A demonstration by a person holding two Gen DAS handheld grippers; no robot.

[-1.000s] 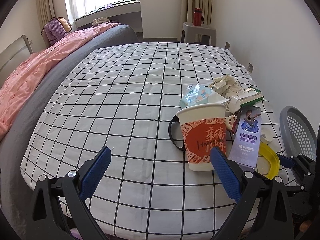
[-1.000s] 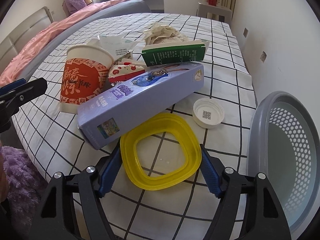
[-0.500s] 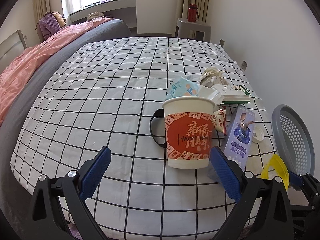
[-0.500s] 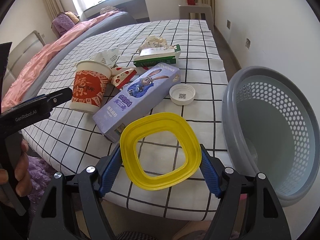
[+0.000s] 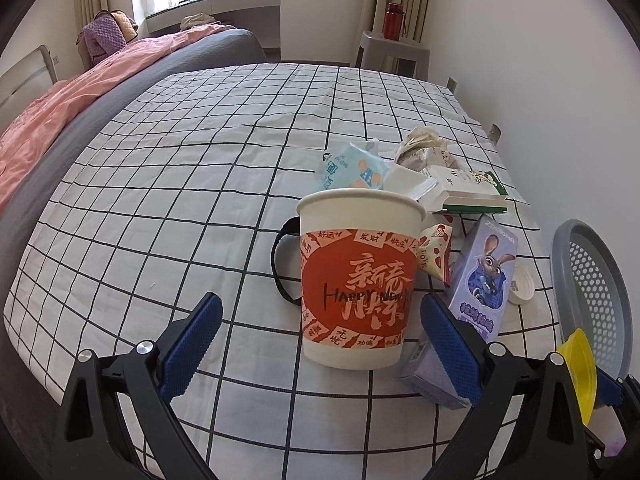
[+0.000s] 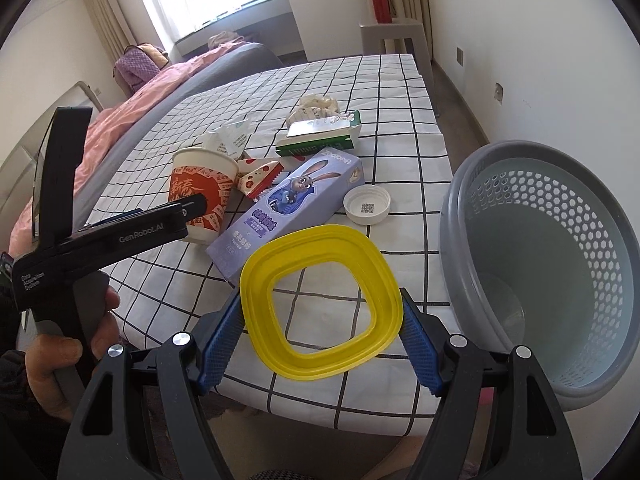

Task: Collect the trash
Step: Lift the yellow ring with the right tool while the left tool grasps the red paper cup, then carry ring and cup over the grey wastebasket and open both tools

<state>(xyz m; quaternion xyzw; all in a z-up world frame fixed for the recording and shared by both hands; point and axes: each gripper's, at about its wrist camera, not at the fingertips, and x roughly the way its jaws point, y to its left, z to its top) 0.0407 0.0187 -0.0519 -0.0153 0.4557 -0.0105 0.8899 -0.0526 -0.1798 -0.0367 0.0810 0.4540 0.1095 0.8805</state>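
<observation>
Bedroom, checked bedsheet [image 6: 400,92]. My right gripper [image 6: 322,334] pinches a yellow square plastic lid ring [image 6: 320,304] beside the grey perforated plastic basket [image 6: 552,280]; my left gripper [image 5: 318,344] gapes before the red-and-white paper cup [image 5: 358,280]. Risk: releasing early drops the ring outside the rim.

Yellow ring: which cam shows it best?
Right wrist. There the yellow ring faces the camera whole, its opening clear, clamped between the right gripper fingers beside the basket. Left wrist catches only an edge-on yellow sliver at the frame's lower right, partly hidden by gripper parts.
</observation>
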